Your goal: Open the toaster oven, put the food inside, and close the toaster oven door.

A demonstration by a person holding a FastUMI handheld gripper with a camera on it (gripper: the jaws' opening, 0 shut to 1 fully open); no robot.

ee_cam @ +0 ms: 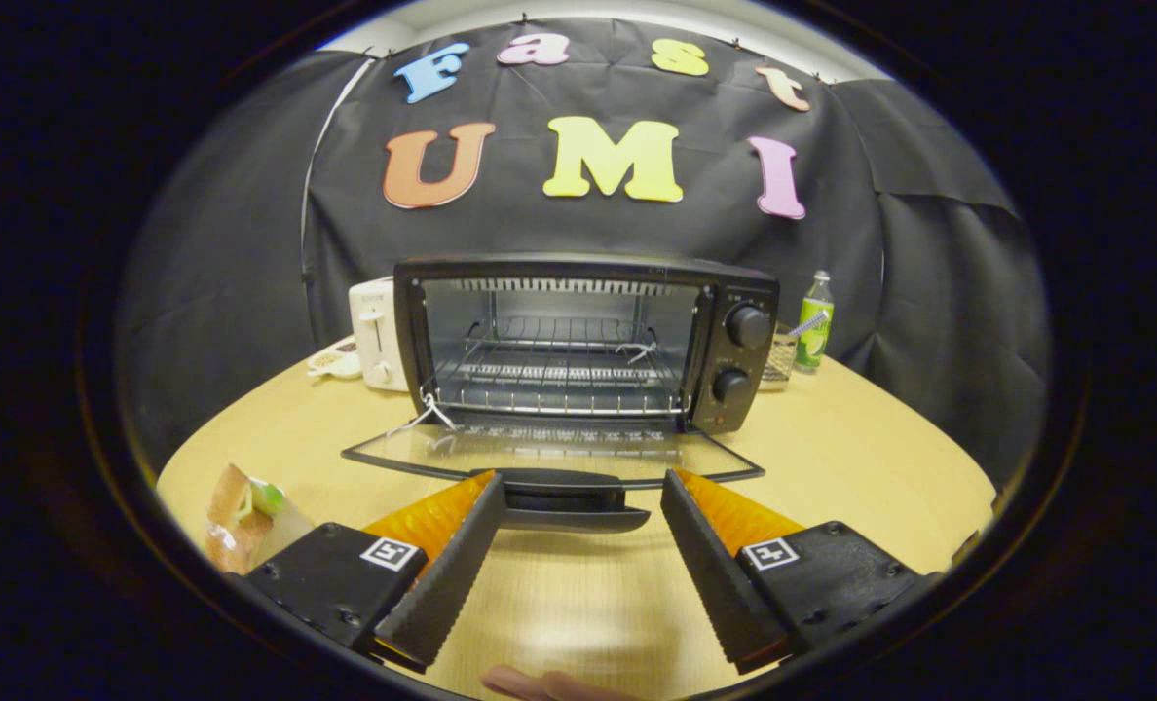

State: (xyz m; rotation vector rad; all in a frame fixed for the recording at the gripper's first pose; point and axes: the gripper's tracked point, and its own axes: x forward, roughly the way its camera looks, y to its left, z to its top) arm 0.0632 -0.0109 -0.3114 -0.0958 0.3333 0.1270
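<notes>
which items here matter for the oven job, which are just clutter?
Job:
- toaster oven, door down flat, rack bare
- wrapped food on the table, beside the gripper
- gripper, jaws open, door handle between the tips

Clutter:
- white toaster beside the oven
- small dish next to it
- green bottle and glass on the oven's knob side

toaster oven (583,341): black | toaster (376,336): white | bottle (814,334): green | table (861,467): pale wood grain
</notes>
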